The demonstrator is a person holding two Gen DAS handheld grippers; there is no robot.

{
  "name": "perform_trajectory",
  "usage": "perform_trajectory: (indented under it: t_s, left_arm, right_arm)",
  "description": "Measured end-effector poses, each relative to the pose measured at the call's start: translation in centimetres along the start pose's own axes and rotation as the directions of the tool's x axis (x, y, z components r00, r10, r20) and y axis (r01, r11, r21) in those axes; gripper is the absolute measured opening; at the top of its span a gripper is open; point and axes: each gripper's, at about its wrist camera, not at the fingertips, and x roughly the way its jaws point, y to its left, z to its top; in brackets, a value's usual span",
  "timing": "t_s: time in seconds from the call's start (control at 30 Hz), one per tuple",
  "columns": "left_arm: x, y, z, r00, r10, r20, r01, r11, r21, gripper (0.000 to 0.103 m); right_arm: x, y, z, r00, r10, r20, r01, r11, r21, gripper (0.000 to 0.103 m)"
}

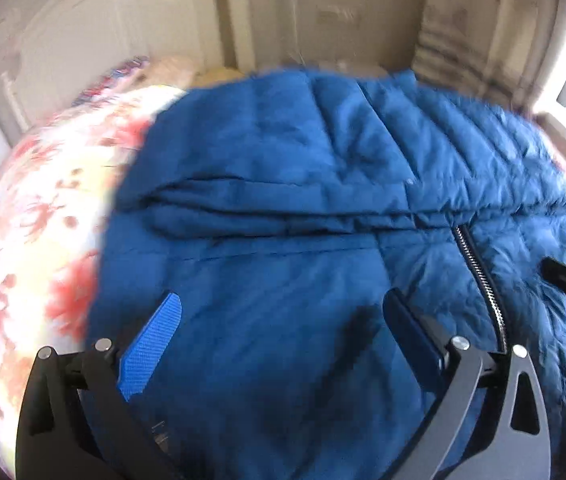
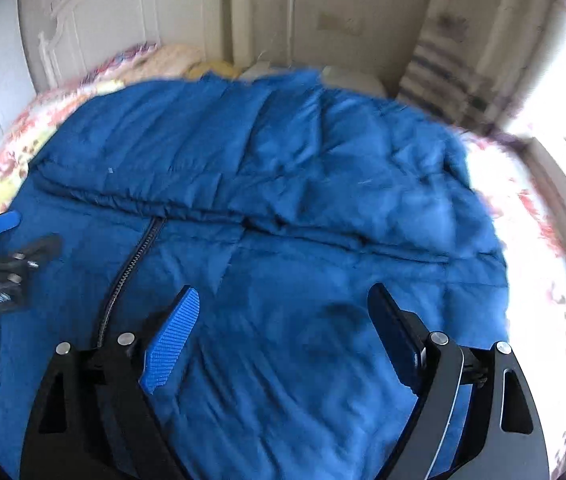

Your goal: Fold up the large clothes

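I hold both grippers — left gripper (image 1: 283, 320), right gripper (image 2: 283, 312) — wide open and empty over the blue coat (image 1: 303, 184), ready to fold it.

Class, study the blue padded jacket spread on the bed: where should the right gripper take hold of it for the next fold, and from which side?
Probably the blue padded jacket's outer side edge, approached from the bed's bare floral sheet: there the edge lies free and flat, away from the zipper.

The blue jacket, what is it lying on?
The blue jacket lies on a flowery bedspread, which shows at both sides. What the bedspread looks like beneath the jacket is covered and cannot be seen.
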Motion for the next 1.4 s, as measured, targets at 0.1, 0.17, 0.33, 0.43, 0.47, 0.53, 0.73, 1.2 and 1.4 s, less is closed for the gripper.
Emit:
perform_trajectory:
  t_s: [0.1,0.17,0.33,0.43,0.47,0.53,0.73,1.2,1.4]
  left_arm:
    - [-0.7,2.5,-2.3,0.997,0.079,-0.017,-0.080,0.997,-0.020,0.100]
    - [-0.4,5.0,-3.4,0.997,0.030,-0.073,-0.039,0.992,-0.116,0.101]
    - [-4.0,6.4,-4.8,1.000,0.001,-0.016,-0.004,0.984,-0.179,0.099]
    - [-7.0,3.9,-6.7,0.997,-0.068,0.032,0.071,0.991,-0.110,0.100]
    - [-7.5,2.3,-7.7,0.996,-0.087,0.027,0.088,0.995,-0.047,0.100]
    - [-7.1,0.0,-9.2,0.999,-0.042,-0.007,0.042,0.997,0.062,0.100]
    - [-8.2,0.1,-10.2,0.999,0.038,-0.020,-0.037,0.997,0.064,0.100]
    - [-14.0,2.4,-17.0,0.997,-0.042,0.061,0.037,0.997,0.070,0.100]
    - [-13.3,-2.2,-19.9,0.996,-0.026,0.087,0.007,0.977,0.212,0.101]
  right_arm:
    - [-0.4,-2.4,-1.9,0.997,-0.074,-0.027,0.075,0.997,0.017,0.086]
    - [0.6,-4.2,-3.4,0.996,-0.017,-0.084,0.022,0.998,0.066,0.087]
    - [-4.1,-4.1,-4.8,1.000,0.025,0.002,-0.025,0.994,0.107,0.087]
    - [-6.9,-1.0,-7.0,0.994,0.105,0.042,-0.105,0.994,-0.004,0.087]
    - [-7.2,0.4,-8.2,0.993,0.115,0.027,-0.114,0.992,-0.062,0.087]
    - [-6.3,1.9,-10.2,0.995,0.094,-0.034,-0.098,0.985,-0.141,0.087]
    - [-8.4,1.2,-11.3,0.999,0.044,-0.015,-0.046,0.991,-0.129,0.087]
    - [-13.9,0.6,-18.5,0.987,0.135,0.093,-0.122,0.984,-0.132,0.089]
    - [-12.9,2.7,-21.3,0.986,0.128,0.111,-0.106,0.977,-0.186,0.090]
